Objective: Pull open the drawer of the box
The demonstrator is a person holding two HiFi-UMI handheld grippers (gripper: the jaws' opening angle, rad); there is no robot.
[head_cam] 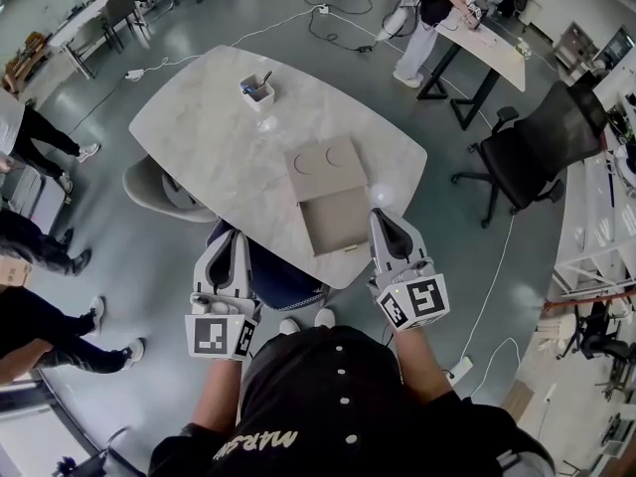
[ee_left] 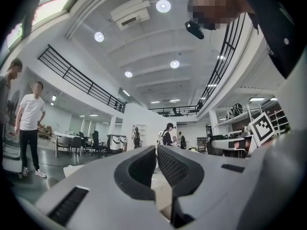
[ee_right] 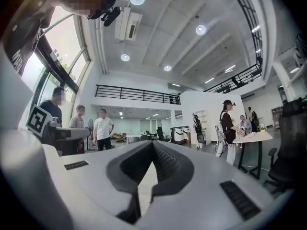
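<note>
A flat cardboard box (head_cam: 326, 167) with two round marks on its lid lies on the marble table (head_cam: 209, 137). Its drawer (head_cam: 340, 222) stands pulled out toward the table's near edge. My right gripper (head_cam: 388, 225) is at that edge, just right of the drawer and apart from it, jaws shut on nothing. My left gripper (head_cam: 231, 242) hangs off the table's near-left side over a blue chair seat (head_cam: 283, 278), also shut and empty. The left gripper (ee_left: 156, 150) and the right gripper (ee_right: 152, 145) point level across the room in their own views, jaw tips together.
A small white cup (head_cam: 257, 90) with utensils stands at the table's far side. A black office chair (head_cam: 542, 142) is to the right, a grey chair (head_cam: 159, 189) sits under the table's left edge. People stand at the left, and cables run across the floor.
</note>
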